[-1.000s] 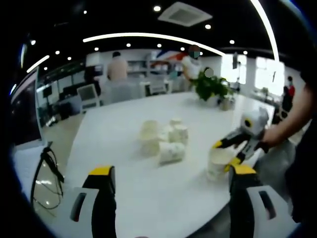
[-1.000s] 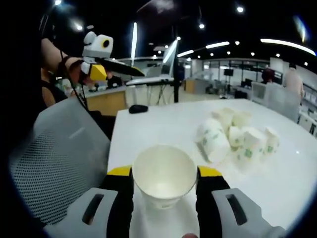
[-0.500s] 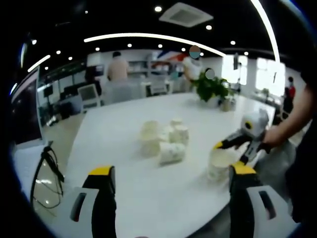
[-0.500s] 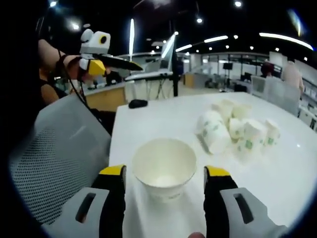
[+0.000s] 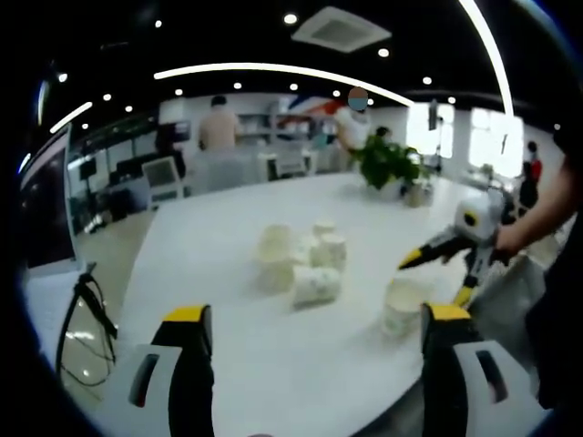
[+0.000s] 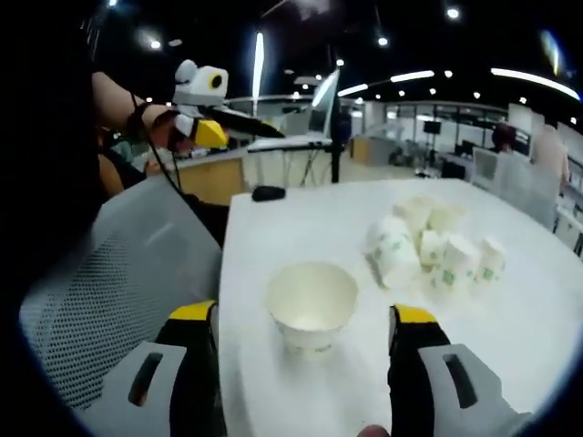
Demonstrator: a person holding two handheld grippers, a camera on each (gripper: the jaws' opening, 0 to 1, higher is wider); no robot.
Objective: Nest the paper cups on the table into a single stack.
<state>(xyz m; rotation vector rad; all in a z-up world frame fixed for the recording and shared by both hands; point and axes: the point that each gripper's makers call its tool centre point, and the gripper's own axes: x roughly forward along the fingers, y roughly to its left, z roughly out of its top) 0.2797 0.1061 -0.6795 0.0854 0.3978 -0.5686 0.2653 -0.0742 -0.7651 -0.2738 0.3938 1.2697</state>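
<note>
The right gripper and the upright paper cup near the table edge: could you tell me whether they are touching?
Apart. In the right gripper view, the right gripper stands open, with bare table visible between each jaw and the paper cup.

The left tongs (image 5: 314, 328) have two black jaws capped in yellow at the tips, each flanked lower down by a pale grey housing with a dark oval slot. The right tongs (image 6: 310, 328) are built the same: black jaws, yellow caps, grey slotted shells. Seen from the left tongs' side, the right tongs taper to slim black, yellow-tipped prongs under a white body.
</note>
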